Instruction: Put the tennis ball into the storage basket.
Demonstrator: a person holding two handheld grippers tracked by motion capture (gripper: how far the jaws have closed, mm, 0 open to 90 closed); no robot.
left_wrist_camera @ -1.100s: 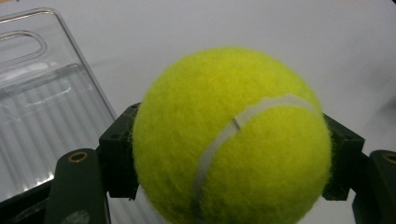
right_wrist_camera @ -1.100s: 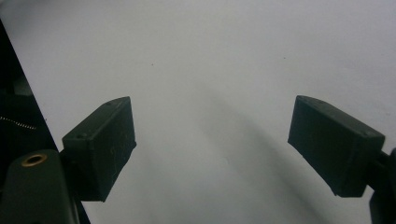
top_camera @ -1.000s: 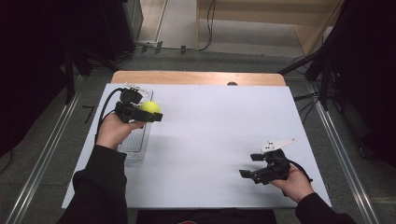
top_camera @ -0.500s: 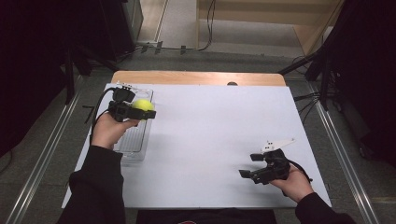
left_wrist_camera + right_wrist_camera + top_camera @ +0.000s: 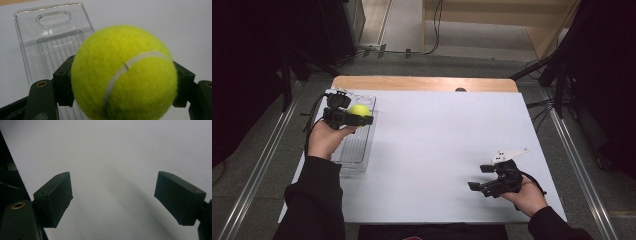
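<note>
your left gripper (image 5: pixel 362 119) is pinching the tennis ball (image 5: pixel 124 73), one black pad pressed into the felt on each side, so the ball sits squarely between the jaws with its white seam curving across the face turned to the left gripper view. in the high view the ball (image 5: pixel 359 110) shows as a yellow-green spot at the tip of that gripper, held above the far end of the clear plastic tray (image 5: pixel 357 150). your left hand (image 5: pixel 326 140) wraps the gripper body from below, cable trailing off toward the table's left edge. behind the ball, the left gripper view shows the tray (image 5: pixel 35 47) lying flat on the white table (image 5: pixel 150 17): ribbed floor, rounded corners, an oval handle slot at its far end.

your right gripper (image 5: pixel 476 177) has its jaws spread wide with nothing between them; the right gripper view shows the two black pads (image 5: pixel 53 197) well apart over bare white surface. it sits low near the front right part of the table (image 5: pixel 437 140), held in your right hand (image 5: pixel 524 195), with its grey three-cornered plate pointing to the right. the two grippers are well apart, the tray and ball on the left side, the right gripper on the opposite side.
</note>
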